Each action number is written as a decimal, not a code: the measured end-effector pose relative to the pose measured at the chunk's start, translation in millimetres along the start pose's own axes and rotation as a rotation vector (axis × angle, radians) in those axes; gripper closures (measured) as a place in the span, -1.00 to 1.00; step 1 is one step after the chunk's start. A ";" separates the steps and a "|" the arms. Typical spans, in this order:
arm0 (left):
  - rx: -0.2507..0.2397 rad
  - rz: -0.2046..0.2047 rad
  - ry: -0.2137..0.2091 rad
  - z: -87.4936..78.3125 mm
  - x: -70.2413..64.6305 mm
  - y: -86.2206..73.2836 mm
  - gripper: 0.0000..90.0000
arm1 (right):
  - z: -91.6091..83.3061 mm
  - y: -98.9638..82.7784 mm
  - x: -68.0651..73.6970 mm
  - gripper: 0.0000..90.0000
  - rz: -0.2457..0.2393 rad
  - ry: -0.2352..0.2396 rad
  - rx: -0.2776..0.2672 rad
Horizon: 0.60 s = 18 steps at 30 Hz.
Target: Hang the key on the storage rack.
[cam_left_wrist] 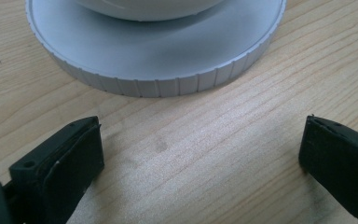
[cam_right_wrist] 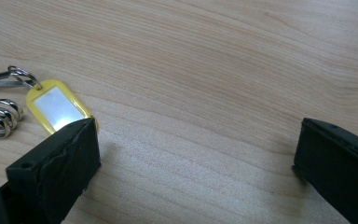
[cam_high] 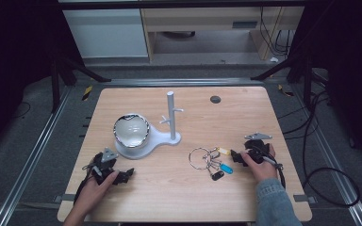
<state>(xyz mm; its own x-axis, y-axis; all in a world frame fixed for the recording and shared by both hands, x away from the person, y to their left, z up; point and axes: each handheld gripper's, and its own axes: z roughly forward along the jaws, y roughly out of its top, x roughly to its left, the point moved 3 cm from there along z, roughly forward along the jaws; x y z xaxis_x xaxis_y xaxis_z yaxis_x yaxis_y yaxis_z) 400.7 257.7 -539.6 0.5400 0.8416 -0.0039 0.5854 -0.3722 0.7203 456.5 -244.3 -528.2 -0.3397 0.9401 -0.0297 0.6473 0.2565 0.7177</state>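
The high view looks forward and down over the whole counter [cam_high: 184, 188]; the left gripper view sits low and close, facing the grey stand base [cam_left_wrist: 158, 65]; the right gripper view, equally close, faces the yellow key tag [cam_right_wrist: 56, 107]; both appear from above.

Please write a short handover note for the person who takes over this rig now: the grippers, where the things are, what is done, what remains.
Left gripper: open, empty, low over the table just in front of the white stand's base.
Right gripper: open, empty, beside the key bunch, its yellow tag at one jaw.
Keys lie flat, right of the stand's post.
Done: nothing gripped yet.
Left: probably grasp the keys and hang them on a peg.
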 end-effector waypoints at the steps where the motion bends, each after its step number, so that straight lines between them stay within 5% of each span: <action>1: 0.002 0.001 0.001 0.2 0.2 0.3 -1.00 | 0.0 0.0 0.1 -0.99 0.000 0.000 0.000; 13: 0.001 0.000 0.002 0.7 0.0 0.8 -1.00 | -0.2 0.0 0.2 -0.97 -0.003 0.000 -0.003; 17: 0.000 -0.002 0.002 1.4 0.1 1.4 -1.00 | -2.8 2.4 1.9 -0.65 -0.022 0.026 -0.009; 18: 0.003 -0.001 0.002 1.8 0.4 2.0 -1.00 | -5.9 7.3 4.0 -0.55 -0.057 0.044 0.027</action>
<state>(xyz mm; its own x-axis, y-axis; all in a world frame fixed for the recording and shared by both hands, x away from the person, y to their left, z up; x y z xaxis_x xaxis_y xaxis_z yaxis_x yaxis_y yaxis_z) 403.2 256.6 -539.4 0.5384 0.8427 -0.0029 0.5875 -0.3730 0.7182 455.9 -240.0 -519.0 -0.4059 0.9131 -0.0392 0.6439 0.3162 0.6967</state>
